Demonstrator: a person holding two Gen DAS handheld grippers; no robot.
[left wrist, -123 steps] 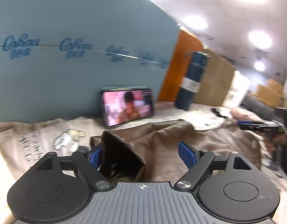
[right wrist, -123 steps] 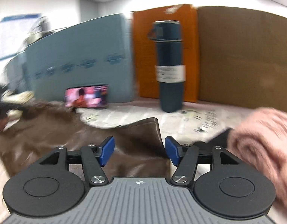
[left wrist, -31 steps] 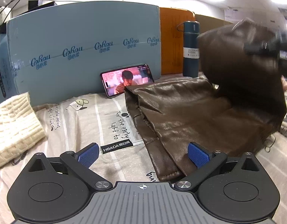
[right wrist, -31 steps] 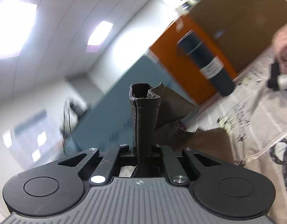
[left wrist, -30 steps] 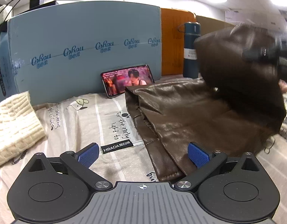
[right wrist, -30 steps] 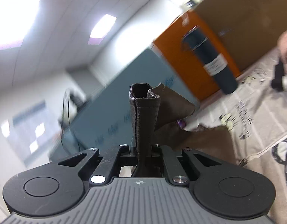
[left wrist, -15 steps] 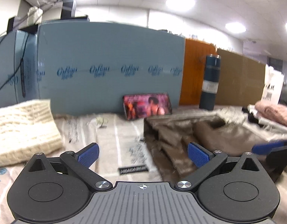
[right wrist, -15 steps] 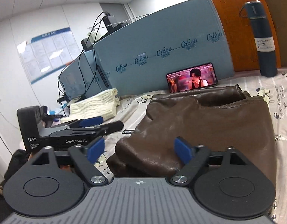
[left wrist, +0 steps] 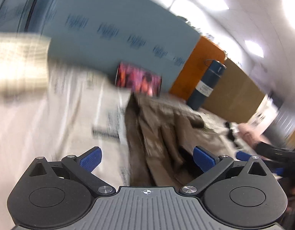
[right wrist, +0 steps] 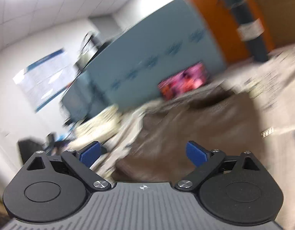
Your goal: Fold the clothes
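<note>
Both hand-held grippers are hanging empty over the worktop: the left hand-held gripper is standing with jaws wide apart, and the right hand-held gripper is opening its jaws with nothing between them. The folded brown leather garment is lying on the printed cream cloth covering the worktop, in front of the propped phone with a lit screen. Judging from the loose, bulging near edge, the next fold is calling for low, level grips on two corners and one even pull across.

no legible text anywhere; blue board lettering blurred
</note>
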